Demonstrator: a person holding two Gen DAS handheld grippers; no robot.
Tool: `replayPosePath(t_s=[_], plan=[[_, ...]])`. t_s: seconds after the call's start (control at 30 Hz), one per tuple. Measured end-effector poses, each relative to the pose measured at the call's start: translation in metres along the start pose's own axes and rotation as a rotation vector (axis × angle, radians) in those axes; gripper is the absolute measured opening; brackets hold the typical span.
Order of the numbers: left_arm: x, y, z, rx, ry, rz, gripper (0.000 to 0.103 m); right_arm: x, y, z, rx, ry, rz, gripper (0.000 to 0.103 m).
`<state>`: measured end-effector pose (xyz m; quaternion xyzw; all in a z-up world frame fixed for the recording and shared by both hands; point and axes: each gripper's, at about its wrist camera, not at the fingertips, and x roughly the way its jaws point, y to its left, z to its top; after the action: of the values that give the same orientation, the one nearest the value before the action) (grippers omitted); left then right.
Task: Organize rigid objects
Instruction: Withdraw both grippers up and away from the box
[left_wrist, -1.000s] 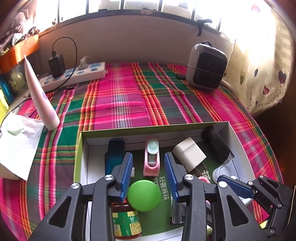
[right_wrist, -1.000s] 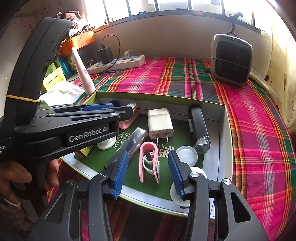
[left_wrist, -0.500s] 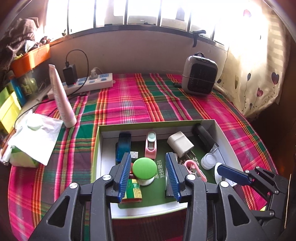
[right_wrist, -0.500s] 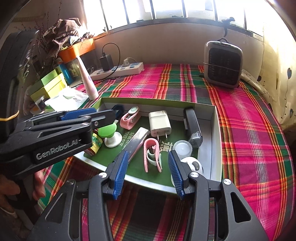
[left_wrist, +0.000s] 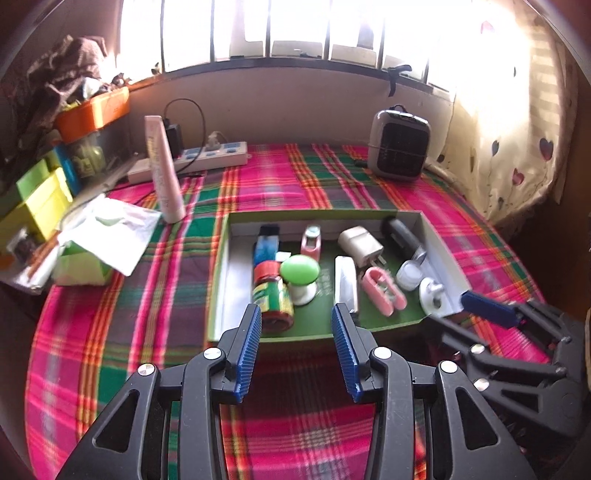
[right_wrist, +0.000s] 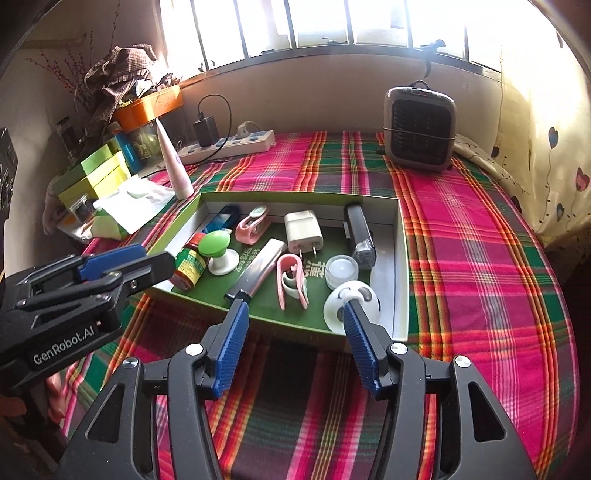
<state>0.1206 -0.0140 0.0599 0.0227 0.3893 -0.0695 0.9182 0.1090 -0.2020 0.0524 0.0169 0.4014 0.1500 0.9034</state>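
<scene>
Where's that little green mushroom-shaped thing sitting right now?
The green mushroom-shaped thing stands inside the green tray, toward its left side in both views, touching the red-capped jar, with the silver bar to its right.

Both wrist cameras look steeply down from near the box's (left_wrist: 439, 236) front edge, sharing its contents.

A barred window (right_wrist: 332, 22) runs along the far wall (right_wrist: 314, 96) and throws hard daylight across the plaid cloth (right_wrist: 480, 240) that covers the table. A pale curtain (right_wrist: 554, 129) printed with hearts hangs along the table's right edge. At the far left corner, crumpled fabric (right_wrist: 118, 70) is heaped against the wall.
</scene>
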Motion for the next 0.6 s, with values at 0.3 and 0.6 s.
replayPosePath(t_s=[0.3, 0.6], plan=[[0.008, 0.000, -0.041, -0.020, 0.092, 0.000, 0.039, 0.000, 0.002, -0.019, -0.013, 0.032, -0.051, 0.055], [0.008, 0.004, -0.054, -0.041, 0.098, 0.028, 0.039, 0.006, -0.008, -0.033, 0.017, 0.078, -0.086, 0.055]])
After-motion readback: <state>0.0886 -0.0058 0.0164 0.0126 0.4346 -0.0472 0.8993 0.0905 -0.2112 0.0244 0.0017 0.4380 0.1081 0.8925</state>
